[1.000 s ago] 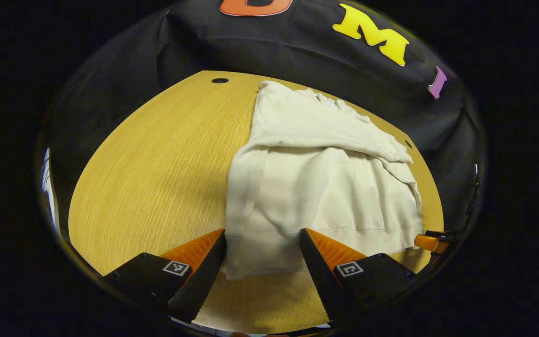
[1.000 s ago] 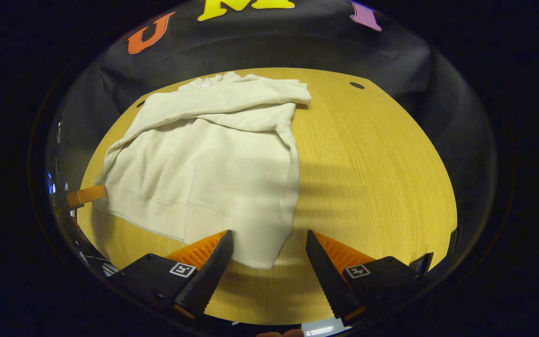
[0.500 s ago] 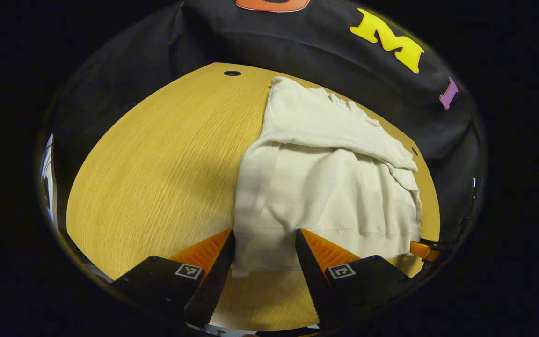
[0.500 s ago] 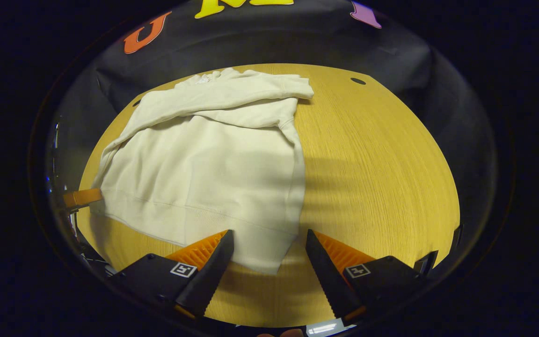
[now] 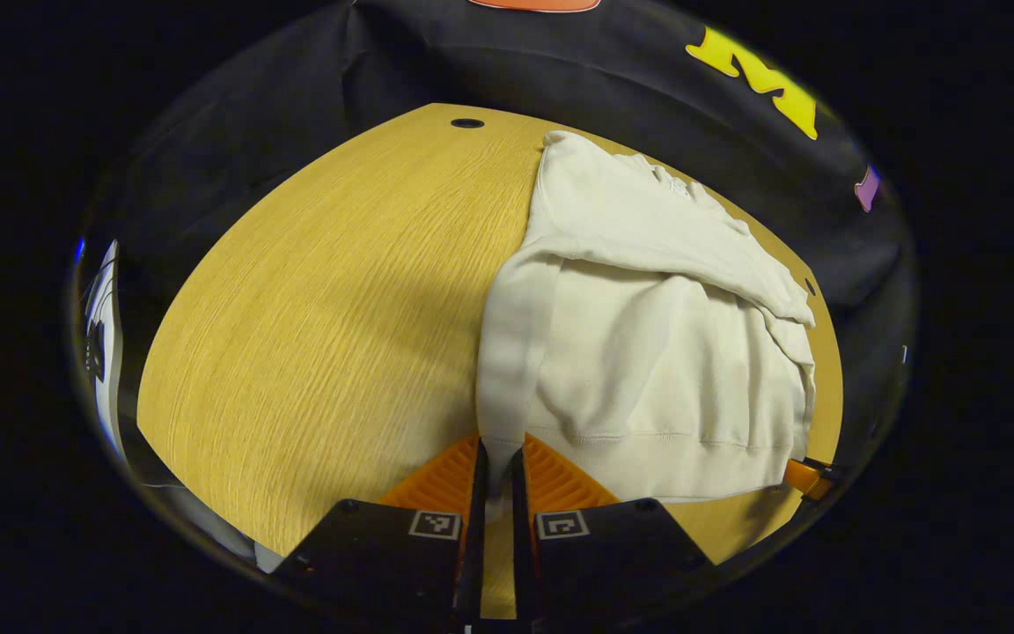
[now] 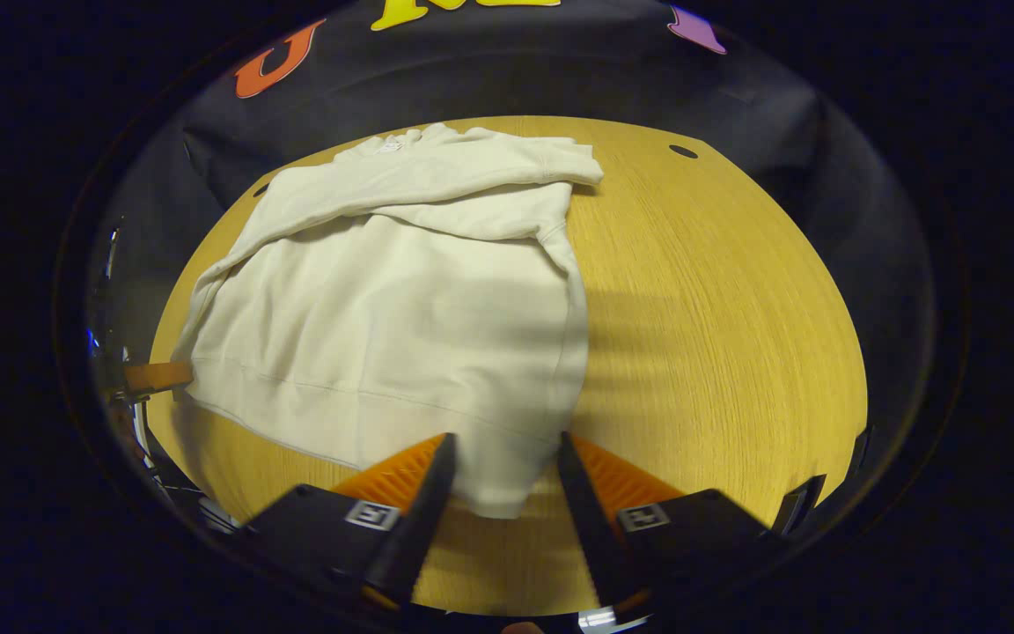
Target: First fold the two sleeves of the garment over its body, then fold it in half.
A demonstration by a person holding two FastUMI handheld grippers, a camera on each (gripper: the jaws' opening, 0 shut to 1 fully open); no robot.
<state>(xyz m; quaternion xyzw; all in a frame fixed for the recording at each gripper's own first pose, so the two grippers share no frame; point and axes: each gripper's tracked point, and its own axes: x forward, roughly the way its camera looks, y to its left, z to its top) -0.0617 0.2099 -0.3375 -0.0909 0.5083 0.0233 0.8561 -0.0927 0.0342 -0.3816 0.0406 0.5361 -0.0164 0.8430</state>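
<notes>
A cream garment [image 5: 648, 352] is seen lying flat on the wooden desk [image 5: 313, 335], with both sleeves already folded across its upper body and the hem lying nearest the claws. In the left gripper view, the left claw [image 5: 496, 475] is seen drawn nearly together, its two fingers pinched on the near hem corner of the garment, a thin strip of fabric being caught between them; the rest of the garment spreads ahead and to the right of this claw, while bare desk lies to its left. At the far right edge of the same view, the tip of the right claw [image 5: 804, 475] is seen touching the opposite end of the hem. In the right gripper view, the right claw [image 6: 498, 480] is seen partly open, its fingers straddling the other hem corner of the garment [image 6: 401, 308] without being pressed on it; whether the fabric is touched by either finger cannot be told. The garment extends ahead and to the left of this claw, bare desk [image 6: 718, 335] lying to its right, and the left claw [image 6: 155, 377] is seen at the far end of the hem.
</notes>
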